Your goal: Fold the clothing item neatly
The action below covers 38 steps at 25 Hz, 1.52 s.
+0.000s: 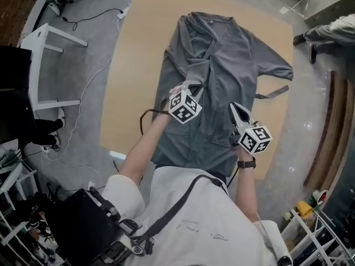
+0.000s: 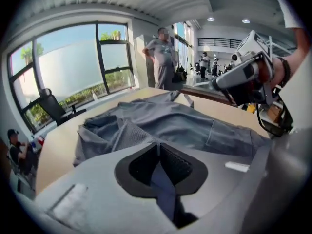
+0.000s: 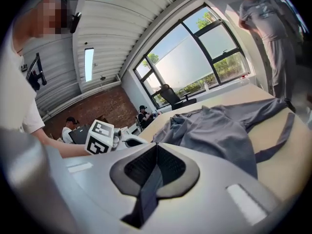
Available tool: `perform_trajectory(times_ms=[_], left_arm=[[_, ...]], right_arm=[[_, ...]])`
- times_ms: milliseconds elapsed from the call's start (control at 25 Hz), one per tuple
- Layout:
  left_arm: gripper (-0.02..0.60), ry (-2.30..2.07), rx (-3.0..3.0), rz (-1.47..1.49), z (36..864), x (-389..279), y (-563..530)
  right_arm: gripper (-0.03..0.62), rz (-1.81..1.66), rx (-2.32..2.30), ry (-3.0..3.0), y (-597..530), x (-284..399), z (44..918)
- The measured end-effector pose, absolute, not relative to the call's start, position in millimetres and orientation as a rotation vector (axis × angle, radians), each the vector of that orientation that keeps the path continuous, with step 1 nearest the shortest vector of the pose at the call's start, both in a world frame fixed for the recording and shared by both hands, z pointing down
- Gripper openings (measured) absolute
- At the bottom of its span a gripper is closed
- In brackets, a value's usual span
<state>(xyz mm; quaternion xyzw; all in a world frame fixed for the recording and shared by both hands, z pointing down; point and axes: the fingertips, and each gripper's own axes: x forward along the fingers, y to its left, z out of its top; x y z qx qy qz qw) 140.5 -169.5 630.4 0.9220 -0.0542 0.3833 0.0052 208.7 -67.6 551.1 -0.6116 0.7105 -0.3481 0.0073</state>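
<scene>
Head view: grey garment point(image 1: 222, 76) spread lengthwise on tan table point(image 1: 133, 65), collar far, hem near. Left gripper point(image 1: 194, 86) and right gripper point(image 1: 235, 108) above its near half.
Left gripper view: jaws pinched narrow on a fold of it.
Right gripper view: jaws clamped tight on a strip of the same cloth.

Grey garment point(image 1: 233, 65) (near hem) behind torso point(image 1: 194, 215)

Head cam steeply down over table point(image 1: 138, 65); both gripper views low, close, sharing garment point(image 2: 170, 121).
</scene>
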Motion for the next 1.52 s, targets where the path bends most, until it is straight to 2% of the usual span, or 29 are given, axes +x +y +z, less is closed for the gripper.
perform_trajectory(times_ms=[200,400,680,880,960,1000,1040,1080,1200,1360,1520], left_arm=[[0.107,-0.292,2.696,1.146,650.4,131.4,-176.3],[0.127,-0.544,2.566,1.074,642.0,96.1,-233.9],[0.152,-0.534,2.348,1.137,690.8,96.1,-229.1],[0.144,-0.566,2.278,1.116,705.9,96.6,-211.1],[0.106,-0.589,2.273,1.108,705.9,100.2,-210.2],[0.046,-0.606,2.281,1.099,704.3,101.1,-212.5],[0.015,-0.614,2.293,1.075,701.2,101.9,-215.5],[0.014,-0.613,2.309,1.032,694.9,102.8,-219.2],[0.012,-0.604,2.379,0.845,649.4,103.6,-236.0],[0.012,-0.535,2.553,0.635,545.4,117.8,-254.2],[0.012,-0.287,2.752,0.655,471.9,166.0,-218.8]], right_arm=[[0.011,-1.091,-1.947,2.189,-52.0,216.2,553.0],[0.011,-1.145,-1.925,2.179,-40.8,208.3,565.6],[0.015,-1.154,-1.868,2.228,-53.2,187.0,567.7],[0.015,-1.132,-1.875,2.243,-56.8,187.7,557.9],[0.015,-1.143,-1.882,2.23,-54.5,193.1,559.6],[0.015,-1.15,-1.885,2.22,-53.7,195.6,561.8],[0.015,-1.153,-1.887,2.21,-53.4,197.7,564.1],[0.015,-1.154,-1.889,2.2,-53.4,199.3,566.0],[0.015,-1.143,-1.891,2.174,-53.9,203.6,568.7],[0.015,-1.12,-1.907,2.117,-52.1,218.8,570.1],[0.017,-1.092,-1.956,2.046,-37.7,246.3,563.7]])
